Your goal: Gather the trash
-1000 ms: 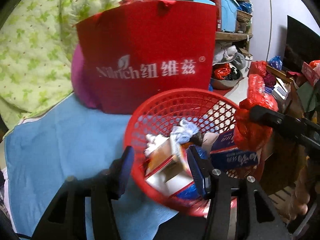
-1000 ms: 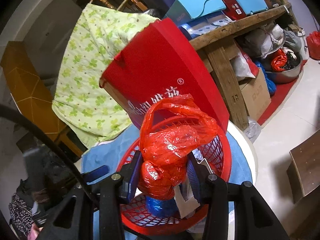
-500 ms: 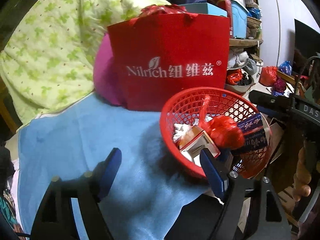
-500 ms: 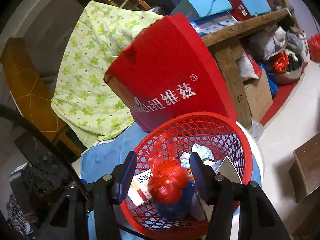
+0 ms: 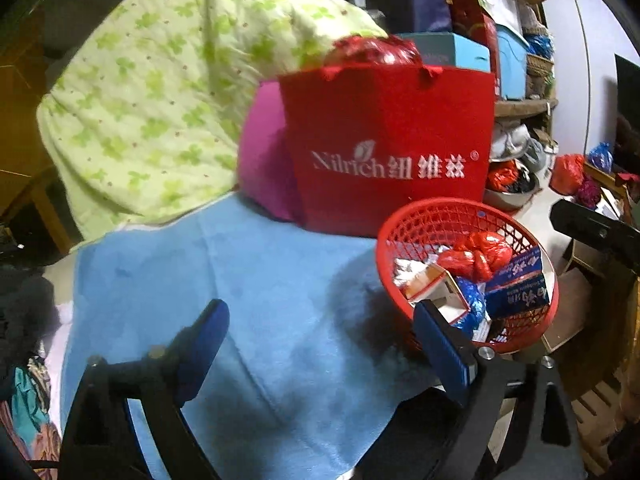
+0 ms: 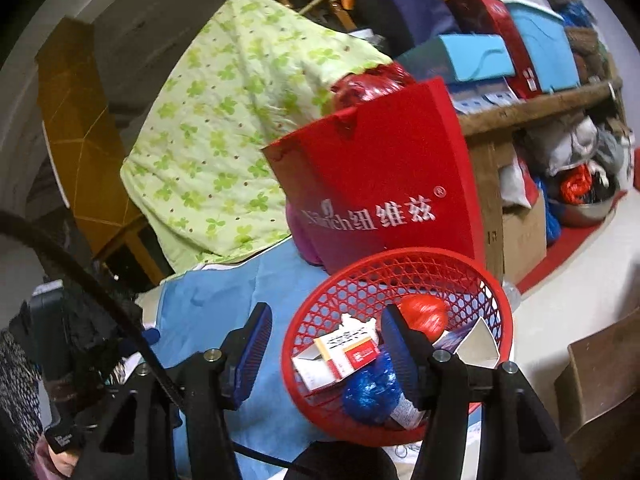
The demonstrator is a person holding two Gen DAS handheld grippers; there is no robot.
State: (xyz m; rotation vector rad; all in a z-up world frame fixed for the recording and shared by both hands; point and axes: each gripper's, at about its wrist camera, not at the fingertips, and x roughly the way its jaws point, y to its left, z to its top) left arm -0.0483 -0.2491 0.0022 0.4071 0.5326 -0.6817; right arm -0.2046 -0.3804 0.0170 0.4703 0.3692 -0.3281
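A red mesh basket (image 5: pixel 424 216) (image 6: pixel 404 268) stands on the blue cloth at the table's right edge. It holds a crumpled red plastic bag (image 5: pixel 478 258) (image 6: pixel 424 314), a red-and-white carton (image 5: pixel 426 286) (image 6: pixel 340 356), a blue foil wad (image 5: pixel 470 306) (image 6: pixel 370 388), a blue box (image 5: pixel 516 284) and white paper. My left gripper (image 5: pixel 322 338) is open and empty above the cloth, left of the basket. My right gripper (image 6: pixel 326 354) is open and empty, its right finger over the basket.
A red Nilrich paper bag (image 5: pixel 394 148) (image 6: pixel 380 196) stands behind the basket, with a magenta cushion (image 5: pixel 264 164) and a green-patterned quilt (image 5: pixel 168 92) beside it. The blue cloth (image 5: pixel 224 280) covers the table. Cluttered shelves (image 6: pixel 540 96) and a steel bowl (image 5: pixel 512 192) lie to the right.
My right gripper let the red plastic bag go into the basket, opened and pulled back. My left gripper opened wider and drew back to the left, away from the basket.
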